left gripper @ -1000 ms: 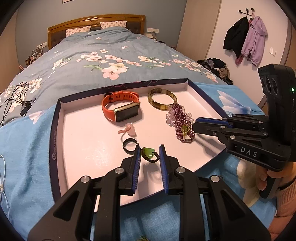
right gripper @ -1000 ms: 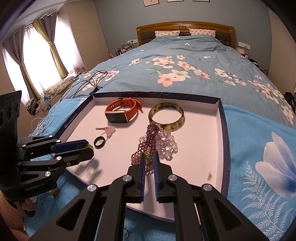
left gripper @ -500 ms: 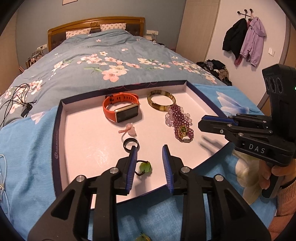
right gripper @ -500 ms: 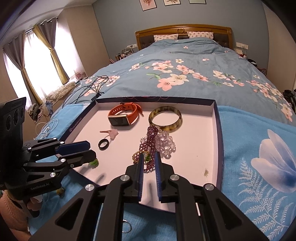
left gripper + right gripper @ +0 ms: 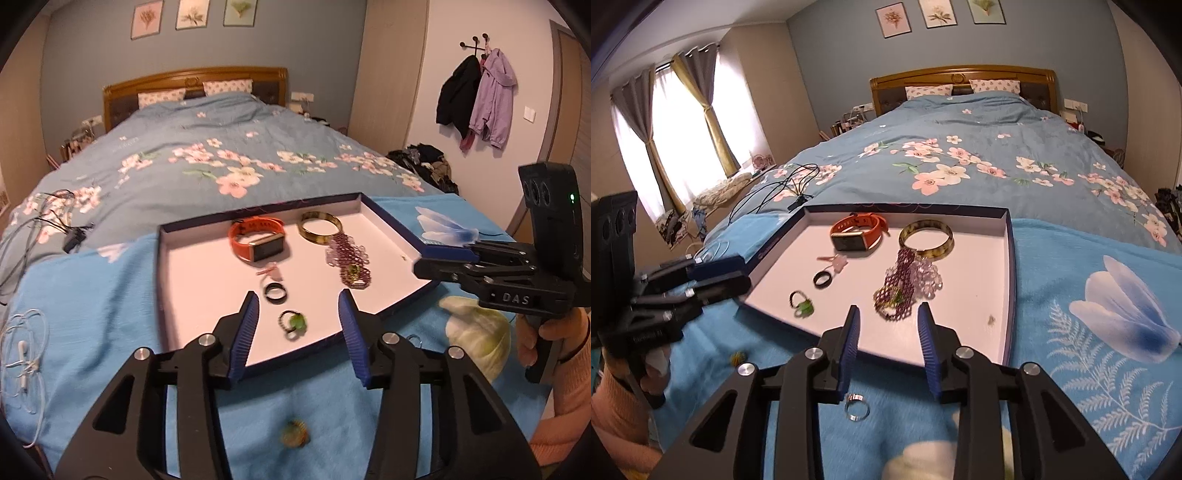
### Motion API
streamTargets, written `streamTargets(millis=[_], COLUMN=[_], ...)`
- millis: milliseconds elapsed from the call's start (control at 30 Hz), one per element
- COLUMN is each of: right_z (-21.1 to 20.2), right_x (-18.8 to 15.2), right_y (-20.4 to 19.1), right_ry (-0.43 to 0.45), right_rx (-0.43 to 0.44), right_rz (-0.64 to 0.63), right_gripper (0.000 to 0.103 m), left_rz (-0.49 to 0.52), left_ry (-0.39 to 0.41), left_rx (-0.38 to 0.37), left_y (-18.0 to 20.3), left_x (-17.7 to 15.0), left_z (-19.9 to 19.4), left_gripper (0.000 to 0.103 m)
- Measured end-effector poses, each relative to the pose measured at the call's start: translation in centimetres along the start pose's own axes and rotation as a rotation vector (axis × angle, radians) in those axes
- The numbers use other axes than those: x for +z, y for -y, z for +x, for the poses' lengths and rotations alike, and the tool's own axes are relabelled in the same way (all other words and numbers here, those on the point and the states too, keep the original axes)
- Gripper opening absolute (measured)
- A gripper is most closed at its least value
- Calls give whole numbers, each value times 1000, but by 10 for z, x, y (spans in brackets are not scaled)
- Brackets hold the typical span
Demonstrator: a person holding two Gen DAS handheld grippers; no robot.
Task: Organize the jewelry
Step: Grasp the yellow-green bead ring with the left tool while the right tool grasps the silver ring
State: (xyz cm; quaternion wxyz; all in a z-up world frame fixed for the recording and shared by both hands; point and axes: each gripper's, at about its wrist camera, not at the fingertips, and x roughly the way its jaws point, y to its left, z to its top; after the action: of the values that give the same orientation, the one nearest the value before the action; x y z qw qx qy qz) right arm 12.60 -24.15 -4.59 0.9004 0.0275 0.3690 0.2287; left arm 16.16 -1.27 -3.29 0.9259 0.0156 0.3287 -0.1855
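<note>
Tray (image 5: 388,221): a shallow box lid, white inside with a dark blue rim, lying on the bright blue blanket (image 5: 92,295) at the foot of the bed (image 5: 960,147).
Orange watch (image 5: 258,242): at 12 o'clock in the tray, strap curled, face toward the cameras.
Bangle (image 5: 320,226): mottled yellow-brown, just beside the watch at its 3 o'clock.
Purple bead bracelets (image 5: 912,275): a heap touching the bangle at its 6 o'clock, with a small gold-green piece at the near end.
Pink charm (image 5: 271,270): at 6 o'clock from the watch.
Black ring (image 5: 275,292): just beside the pink charm, nearer the cameras.
Green-stone ring (image 5: 292,322): lying free on the tray floor near its front edge (blurred in both views).
Left claw (image 5: 297,332): fingers apart and spreading wider, nothing pressed between the pads; the green-stone ring shows in the gap but lies on the tray.
Right claw (image 5: 888,332): fingers apart and widening too, empty; the bead heap lies just beyond its tips.
Silver ring (image 5: 857,406): on the blanket outside the tray, below the right claw.
Gold-coloured piece (image 5: 293,435): on the blanket at 6 o'clock from the tray, under the left claw.
Hand (image 5: 532,339): grips the right claw's handle, a peach sleeve at the wrist.
</note>
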Motion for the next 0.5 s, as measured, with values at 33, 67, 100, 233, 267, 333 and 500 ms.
streamTargets(millis=[33, 67, 100, 233, 267, 333, 500], right_z=[-2, -5, -7, -10, -10, -10, -5], right_x=[-2, -5, -8, -21, -23, -30, -42], right_y=[-1, -2, -3, -6, -7, -10, -16], right_ry=[1, 2, 1, -22, -28, -42, -77], right_rx=[-2, -3, -4, 0, -2, -10, -10], right_rz=[-6, -10, -10, -16, -21, -33, -55], right_gripper=[39, 39, 39, 45, 45, 49, 52], left_rz=[-1, -2, 0, 16, 19, 19, 27], left_ry=[6, 13, 17, 17, 8, -10, -61], left_rx=[2, -3, -4, -2, -5, -2, -5], left_y=[-1, -3, -4, -3, -3, -2, 3], left_x=[-2, -5, -7, -21, -27, -37, -57], left_z=[-5, -11, -16, -30, -32, -34, -30], left_gripper=[45, 45, 46, 52, 53, 57, 57])
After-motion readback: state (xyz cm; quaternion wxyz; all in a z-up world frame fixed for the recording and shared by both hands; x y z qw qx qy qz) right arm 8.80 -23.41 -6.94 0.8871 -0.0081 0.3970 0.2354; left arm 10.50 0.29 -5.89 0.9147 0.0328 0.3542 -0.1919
